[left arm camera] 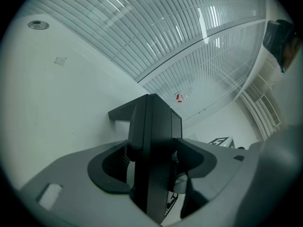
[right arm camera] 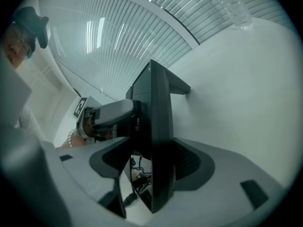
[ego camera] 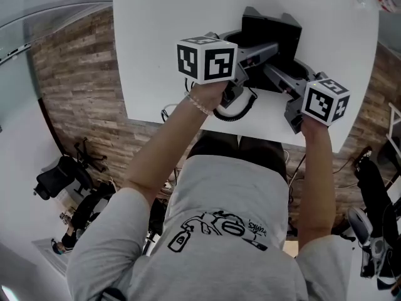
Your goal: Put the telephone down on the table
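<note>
A black telephone stands tilted on its edge over the white table, and its coiled cord hangs past the table's near edge. My left gripper is shut on the telephone's left side, with both pads against it. From the right, my right gripper straddles the telephone. A gap shows beside one pad, so it stands open. In the right gripper view the left gripper shows behind the telephone. I cannot tell whether the telephone's base touches the table.
A clear water bottle stands at the table's far right corner. A round grommet sits in the tabletop at the far left. Office chairs stand on the floor on both sides. A slatted glass wall runs behind the table.
</note>
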### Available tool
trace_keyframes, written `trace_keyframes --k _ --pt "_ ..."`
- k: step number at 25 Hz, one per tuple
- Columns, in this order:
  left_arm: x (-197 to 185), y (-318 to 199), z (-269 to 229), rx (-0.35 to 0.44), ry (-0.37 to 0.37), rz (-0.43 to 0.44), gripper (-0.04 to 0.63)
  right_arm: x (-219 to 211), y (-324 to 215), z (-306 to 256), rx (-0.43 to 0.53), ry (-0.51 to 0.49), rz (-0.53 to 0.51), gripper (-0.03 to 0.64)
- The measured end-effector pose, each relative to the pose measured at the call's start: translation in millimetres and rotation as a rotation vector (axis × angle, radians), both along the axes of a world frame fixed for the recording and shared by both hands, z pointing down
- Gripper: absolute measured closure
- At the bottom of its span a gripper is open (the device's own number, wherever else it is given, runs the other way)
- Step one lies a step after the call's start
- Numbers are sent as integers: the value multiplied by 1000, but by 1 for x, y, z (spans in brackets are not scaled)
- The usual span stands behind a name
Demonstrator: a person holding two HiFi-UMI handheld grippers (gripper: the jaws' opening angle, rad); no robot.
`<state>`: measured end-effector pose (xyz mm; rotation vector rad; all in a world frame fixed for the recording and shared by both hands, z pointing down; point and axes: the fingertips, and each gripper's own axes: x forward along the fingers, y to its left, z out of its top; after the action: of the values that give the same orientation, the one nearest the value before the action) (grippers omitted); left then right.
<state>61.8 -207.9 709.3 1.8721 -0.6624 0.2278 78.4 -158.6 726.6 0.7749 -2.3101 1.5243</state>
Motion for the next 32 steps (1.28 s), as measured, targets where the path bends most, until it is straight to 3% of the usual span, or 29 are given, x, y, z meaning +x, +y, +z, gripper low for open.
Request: trace_keyframes --k 4,10,13,17,21,25,32 --pt "3 -2 0 -4 3 -4 287 3 -1 1 -9 43 -8 373" --pt "-11 -3 -6 25 -82 -39 266 8 1 1 -1 161 -23 366" --pt "-20 -1 -17 31 -109 -57 258 17 -4 -8 48 237 -16 367" --pt "-35 10 -32 35 -138 -72 256 26 -10 -31 90 263 14 367" --pt "-54 18 -58 31 -144 -150 256 32 -13 -63 195 303 -5 367" --pt "-70 20 -97 103 -171 -205 256 34 -20 -107 349 360 -27 368" --pt "-79 20 -165 279 -187 -243 284 35 -27 -177 501 381 15 397"
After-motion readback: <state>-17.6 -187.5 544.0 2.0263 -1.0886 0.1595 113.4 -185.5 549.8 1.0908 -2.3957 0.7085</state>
